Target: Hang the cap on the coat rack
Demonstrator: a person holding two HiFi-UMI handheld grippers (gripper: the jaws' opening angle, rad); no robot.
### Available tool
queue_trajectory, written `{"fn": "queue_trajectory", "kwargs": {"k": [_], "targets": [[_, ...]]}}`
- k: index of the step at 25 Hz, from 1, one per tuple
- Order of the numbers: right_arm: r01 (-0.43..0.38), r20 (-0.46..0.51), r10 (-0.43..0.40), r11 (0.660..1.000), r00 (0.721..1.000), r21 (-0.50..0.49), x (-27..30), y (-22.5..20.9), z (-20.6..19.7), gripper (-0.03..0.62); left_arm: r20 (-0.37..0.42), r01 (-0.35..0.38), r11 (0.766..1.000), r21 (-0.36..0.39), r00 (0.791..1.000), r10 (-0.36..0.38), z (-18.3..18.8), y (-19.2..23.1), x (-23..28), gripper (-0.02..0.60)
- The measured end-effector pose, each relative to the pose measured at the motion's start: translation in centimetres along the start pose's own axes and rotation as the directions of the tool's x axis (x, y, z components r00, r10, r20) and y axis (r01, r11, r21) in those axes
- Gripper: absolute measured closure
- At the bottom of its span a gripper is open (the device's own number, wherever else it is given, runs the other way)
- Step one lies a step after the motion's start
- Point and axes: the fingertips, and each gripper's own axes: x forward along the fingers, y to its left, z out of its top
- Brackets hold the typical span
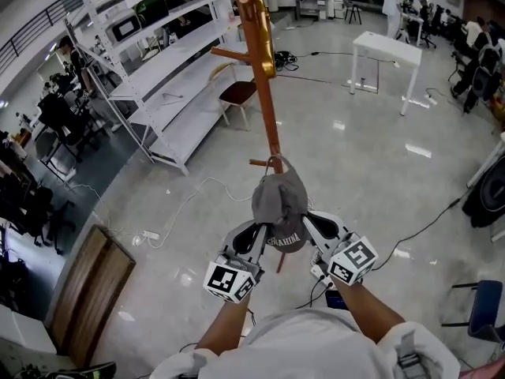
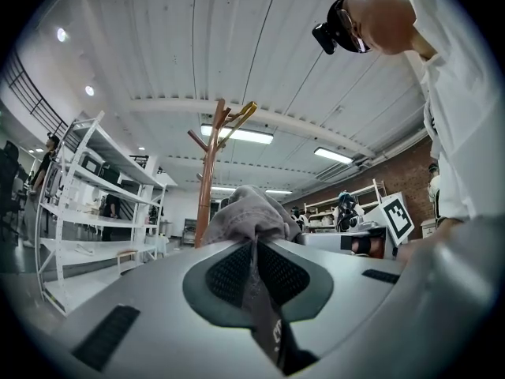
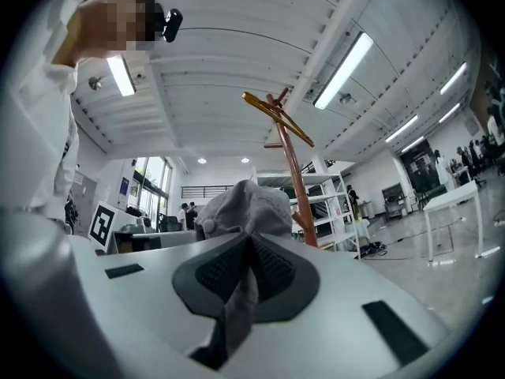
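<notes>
Two grippers pinch one grey cap [image 1: 280,204] between them, holding it in the air in front of the pole of the coat rack [image 1: 263,93], close by a short lower peg. Whether the cap touches the wood I cannot tell. The left gripper [image 1: 251,239] has its jaws closed tight on a fold of the cap's edge, the cloth squeezed between ribbed black pads [image 2: 229,275]. The cap is soft, rumpled cloth, its crown domed and creased, with pale lettering along the darker lower band. The right gripper [image 1: 319,231] likewise has its jaws pressed together on a strip of the cloth. The rack is a slim, reddish-brown wooden pole with angled pegs. To its left stand white metal shelves [image 1: 158,61], and to its right is a white table [image 1: 387,50] on the glossy grey floor [image 1: 355,156].
</notes>
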Motion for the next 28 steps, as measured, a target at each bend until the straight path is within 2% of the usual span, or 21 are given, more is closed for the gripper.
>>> {"fn": "queue_trajectory", "kwargs": {"k": [5,12,18,28], "targets": [[0.024,-0.013,-0.024,0.999,1.000,-0.045,1.0,-1.0,-0.4,0.566,-0.004,0.008,1.000,0.002,1.000,-0.008,-0.4,0.7,1.0,0.546],[0.046,-0.046,-0.048,0.998,0.998,-0.049,2.2,-2.0,-1.5,0.566,-0.016,0.006,1.000,0.015,1.000,-0.005,-1.3,1.6,2.2,0.546],[0.050,-0.064,-0.052,0.998,0.997,-0.033,3.2,-2.9,-2.3,0.566,-0.020,-0.001,1.000,-0.019,1.000,0.001,-1.9,2.5,3.4,0.546],[0.058,-0.112,-0.056,0.998,0.992,0.009,4.5,-4.1,-4.5,0.566,-0.019,-0.030,0.999,-0.016,0.999,0.030,-3.2,3.1,3.9,0.546]]}}
